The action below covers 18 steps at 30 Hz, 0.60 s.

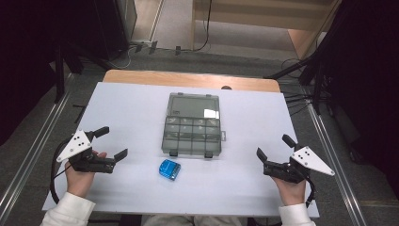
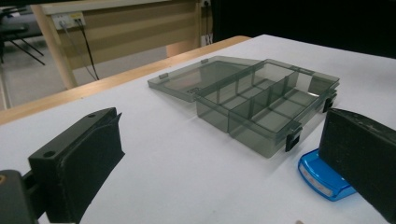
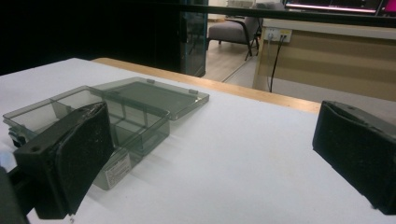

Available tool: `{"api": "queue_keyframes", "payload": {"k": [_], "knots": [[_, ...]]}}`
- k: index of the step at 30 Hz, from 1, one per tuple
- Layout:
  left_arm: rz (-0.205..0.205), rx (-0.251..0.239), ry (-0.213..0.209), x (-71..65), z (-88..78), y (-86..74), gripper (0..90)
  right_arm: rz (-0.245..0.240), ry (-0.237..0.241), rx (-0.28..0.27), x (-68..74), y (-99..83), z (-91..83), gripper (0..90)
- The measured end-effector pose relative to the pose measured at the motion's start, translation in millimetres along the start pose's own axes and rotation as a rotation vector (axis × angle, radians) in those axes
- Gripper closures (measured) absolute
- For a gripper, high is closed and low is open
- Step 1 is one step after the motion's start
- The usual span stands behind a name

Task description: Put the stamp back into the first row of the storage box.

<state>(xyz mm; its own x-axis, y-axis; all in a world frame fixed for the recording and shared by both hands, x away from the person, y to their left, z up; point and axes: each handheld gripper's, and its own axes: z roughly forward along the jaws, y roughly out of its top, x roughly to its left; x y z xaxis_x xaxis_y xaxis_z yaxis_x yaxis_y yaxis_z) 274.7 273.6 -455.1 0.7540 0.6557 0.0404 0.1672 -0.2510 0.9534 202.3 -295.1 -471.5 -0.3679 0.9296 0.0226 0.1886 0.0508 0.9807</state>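
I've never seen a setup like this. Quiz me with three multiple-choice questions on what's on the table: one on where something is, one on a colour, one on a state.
1. Where does the small blue case lie?
A. Inside the compartment box
B. On the table, on the person's side of the compartment box
C. Between the jaws of the right gripper

2. What colour is the compartment box?
A. See-through smoky grey
B. Bright red
C. Solid white

3. How is the lid of the compartment box?
A. Shut and latched
B. Taken off and lying on the floor
C. Open, folded back flat on the table

Answers:
1 B: the high view shows it on the white table just before the box's front edge, apart from it.
2 A: the dividers show through its walls.
3 C: the lid lies flat beyond the tray.
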Motion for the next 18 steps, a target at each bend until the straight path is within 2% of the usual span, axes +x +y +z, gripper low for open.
{"api": "queue_keyframes", "payload": {"k": [4, 9, 18], "knots": [[0.022, 0.008, 0.0, -1.2, -0.1, -0.2, 0.0, -0.002, 0.004, 0.004, 0.7, -0.1, -0.3, 0.0], [0.022, 0.015, -0.005, -2.1, -2.1, -0.6, 0.0, 0.004, 0.01, 0.007, 1.6, 0.2, -0.4, 0.0], [0.012, 0.011, -0.002, 1.5, -4.5, -1.3, 0.0, -0.019, 0.034, 0.032, 6.3, -1.0, 3.9, 0.0]]}}
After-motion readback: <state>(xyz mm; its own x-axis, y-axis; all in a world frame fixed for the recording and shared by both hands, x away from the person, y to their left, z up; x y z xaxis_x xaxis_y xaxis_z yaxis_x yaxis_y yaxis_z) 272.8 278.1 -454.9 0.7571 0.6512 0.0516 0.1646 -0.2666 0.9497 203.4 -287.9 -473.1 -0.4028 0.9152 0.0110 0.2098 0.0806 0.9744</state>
